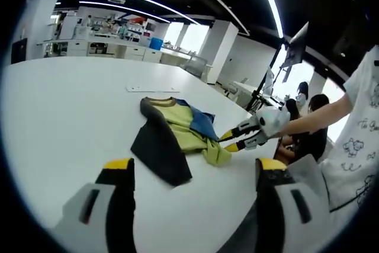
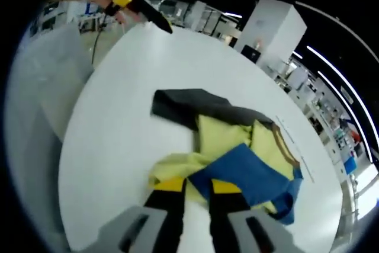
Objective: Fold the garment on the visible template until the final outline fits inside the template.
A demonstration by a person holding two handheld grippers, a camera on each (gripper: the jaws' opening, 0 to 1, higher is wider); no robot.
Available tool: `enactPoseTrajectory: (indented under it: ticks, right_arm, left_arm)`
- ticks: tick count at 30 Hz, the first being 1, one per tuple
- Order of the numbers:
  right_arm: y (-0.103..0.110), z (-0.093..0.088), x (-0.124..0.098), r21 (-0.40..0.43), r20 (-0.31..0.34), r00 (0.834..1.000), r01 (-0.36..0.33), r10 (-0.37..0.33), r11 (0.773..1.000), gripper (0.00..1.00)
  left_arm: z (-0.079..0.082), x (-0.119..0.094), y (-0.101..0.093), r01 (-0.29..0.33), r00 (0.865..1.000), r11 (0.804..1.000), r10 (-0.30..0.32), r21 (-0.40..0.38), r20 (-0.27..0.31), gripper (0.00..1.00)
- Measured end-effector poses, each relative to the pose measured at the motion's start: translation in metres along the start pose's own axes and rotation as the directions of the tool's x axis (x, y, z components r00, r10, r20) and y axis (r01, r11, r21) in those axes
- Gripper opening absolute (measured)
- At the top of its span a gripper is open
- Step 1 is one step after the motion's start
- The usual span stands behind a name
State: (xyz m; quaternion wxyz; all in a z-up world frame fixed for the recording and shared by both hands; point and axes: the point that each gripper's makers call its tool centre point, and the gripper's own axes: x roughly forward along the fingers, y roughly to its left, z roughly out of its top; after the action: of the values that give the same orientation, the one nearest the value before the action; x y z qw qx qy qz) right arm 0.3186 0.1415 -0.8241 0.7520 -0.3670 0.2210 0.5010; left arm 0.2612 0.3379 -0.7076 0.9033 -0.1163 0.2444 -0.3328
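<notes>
**Mid-fold: right gripper at the hem, left standing off**

Garment (image 1: pixel 174 131) lies bunched on the white table (image 1: pixel 65 111), roughly mid-table. Yellow body, blue panel (image 2: pixel 249 173), dark grey sleeve (image 2: pixel 189 103) flopped out to one side. Thin outline marks on the tabletop at the far edge of the cloth (image 2: pixel 290 131), which I take to be the template; can't trace its full extent.

Right gripper (image 2: pixel 196 186): jaws close together with a narrow gap, tips right at the yellow/blue edge. Can't tell whether cloth is actually pinched between them. In the left gripper view it reaches the near-right yellow corner.

Left gripper (image 1: pixel 192 167): jaws wide apart, nothing between them, held well back from the garment.

My read: early in the fold; outline is irregular and the sleeve sticks out. Next move needs the left brought in onto the grey sleeve, then both edges carried inward over the body, flat, keeping everything on the table.
</notes>
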Motion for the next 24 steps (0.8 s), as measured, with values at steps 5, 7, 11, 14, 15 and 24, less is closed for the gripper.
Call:
enactPoseTrajectory:
  ticks: [5,7,11,14,15,24]
  right_arm:
    - [0.0,-0.002,0.004,0.011,-0.016,0.999,0.03,-0.03,0.999,0.05]
    - [-0.004,-0.003,0.005,0.025,-0.015,0.999,0.053,-0.052,0.998,0.02]
    - [-0.004,0.005,0.005,0.067,0.005,0.998,0.069,-0.07,0.995,0.04]
    - [0.0,0.009,0.006,0.1,0.022,0.998,0.052,-0.055,0.994,0.06]
    - [0.001,0.012,0.006,0.112,0.036,0.998,0.049,-0.053,0.993,0.07]
    - [-0.006,0.007,0.011,0.191,-0.01,0.991,0.136,-0.136,0.972,0.07]
  left_arm:
    - [-0.008,-0.001,0.004,-0.01,0.999,1.0,0.011,0.027,-0.033,0.81]
    - [-0.011,-0.001,0.004,-0.013,0.999,0.999,0.014,0.03,-0.042,0.81]
    - [-0.014,-0.002,0.007,-0.013,0.999,1.0,0.014,0.021,-0.045,0.82]
    - [-0.015,-0.002,0.005,-0.012,0.999,1.0,0.013,0.017,-0.043,0.82]
    - [-0.015,-0.002,0.005,-0.013,0.999,1.0,0.013,0.015,-0.041,0.82]
    - [-0.017,-0.003,0.003,-0.013,0.999,1.0,0.013,0.006,-0.034,0.81]
